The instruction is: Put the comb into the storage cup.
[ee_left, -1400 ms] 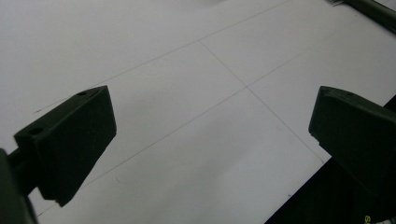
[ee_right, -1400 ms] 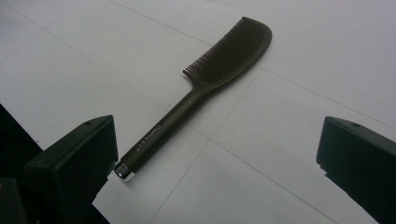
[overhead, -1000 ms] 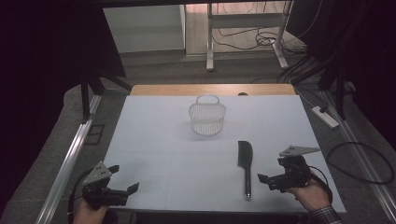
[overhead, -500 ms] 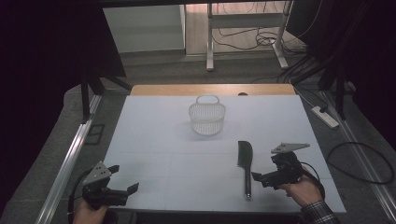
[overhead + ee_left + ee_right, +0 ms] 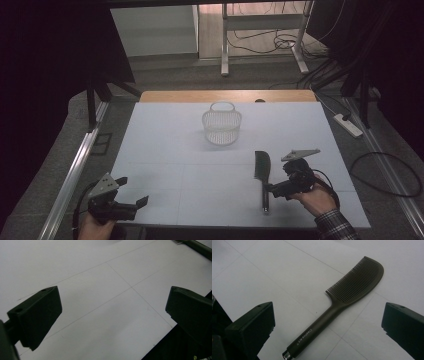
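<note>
Black comb, white basket, pale desk

The comb (image 5: 342, 312) is dark brown-black all over, with small white lettering along its handle and a silvery cap at the handle's end. The desk (image 5: 170, 150) is a very pale blue-white sheet crossed by thin grey grid lines, with a strip of light wood along its far edge. The basket (image 5: 222, 125) is white with a fine mesh pattern (the weave is too small to read closely). The right claw (image 5: 274, 189) is black with a grey three-cornered plate on top, and the left claw (image 5: 135, 192) is the same black and grey. The sleeve (image 5: 336, 227) by the right claw is plaid in dark and light checks. The floor (image 5: 165, 80) is grey.
</note>
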{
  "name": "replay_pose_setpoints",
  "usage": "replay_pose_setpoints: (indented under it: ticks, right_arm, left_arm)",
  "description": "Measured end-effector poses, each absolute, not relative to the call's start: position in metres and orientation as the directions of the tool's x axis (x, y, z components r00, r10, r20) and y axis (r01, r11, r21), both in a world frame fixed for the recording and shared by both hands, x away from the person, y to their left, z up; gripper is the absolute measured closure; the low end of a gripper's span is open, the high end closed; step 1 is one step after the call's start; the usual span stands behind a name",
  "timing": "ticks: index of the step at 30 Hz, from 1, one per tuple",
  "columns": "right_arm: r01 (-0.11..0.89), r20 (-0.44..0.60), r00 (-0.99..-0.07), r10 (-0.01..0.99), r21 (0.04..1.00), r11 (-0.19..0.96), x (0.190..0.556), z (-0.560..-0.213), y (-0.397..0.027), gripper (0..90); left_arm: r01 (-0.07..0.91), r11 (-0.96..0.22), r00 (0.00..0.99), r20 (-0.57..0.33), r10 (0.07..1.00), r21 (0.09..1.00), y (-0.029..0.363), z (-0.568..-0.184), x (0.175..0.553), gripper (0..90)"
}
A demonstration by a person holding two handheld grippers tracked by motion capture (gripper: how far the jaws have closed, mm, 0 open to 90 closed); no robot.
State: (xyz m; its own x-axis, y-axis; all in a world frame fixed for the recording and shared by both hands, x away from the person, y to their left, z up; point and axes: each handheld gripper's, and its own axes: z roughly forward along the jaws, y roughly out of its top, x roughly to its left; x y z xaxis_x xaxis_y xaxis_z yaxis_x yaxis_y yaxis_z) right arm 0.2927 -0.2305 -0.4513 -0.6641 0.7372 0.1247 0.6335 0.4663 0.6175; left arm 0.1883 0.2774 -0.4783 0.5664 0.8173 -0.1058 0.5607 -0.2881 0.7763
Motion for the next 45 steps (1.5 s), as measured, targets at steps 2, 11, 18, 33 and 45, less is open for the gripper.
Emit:
replay_pose_setpoints:
  ticks: [2, 11, 18, 33, 45]
  right_arm:
    - [0.637, 0.124, -0.663, 0.739, 0.613, 0.468, 0.294, -0.452, -0.228, 0.0]
    - [0.640, 0.103, -0.676, 0.730, 0.574, 0.511, 0.300, -0.453, -0.213, 0.0]
    - [0.643, 0.123, -0.690, 0.714, 0.557, 0.525, 0.304, -0.454, -0.201, 0.0]
    - [0.636, 0.097, -0.711, 0.697, 0.513, 0.577, 0.311, -0.459, -0.181, 2.1]
    - [0.612, 0.137, -0.750, 0.647, 0.513, 0.601, 0.313, -0.458, -0.181, 58.8]
  left_arm:
    - [0.561, -0.288, 0.566, -0.106, 0.817, 0.776, 0.277, -0.478, 0.188, 0.6]
    - [0.560, -0.281, 0.568, -0.114, 0.815, 0.779, 0.278, -0.478, 0.188, 0.5]
    - [0.560, -0.279, 0.568, -0.116, 0.815, 0.780, 0.278, -0.478, 0.188, 0.3]
    - [0.559, -0.277, 0.569, -0.118, 0.814, 0.781, 0.279, -0.478, 0.188, 0.3]
    - [0.558, -0.278, 0.570, -0.118, 0.813, 0.782, 0.279, -0.478, 0.188, 0.3]
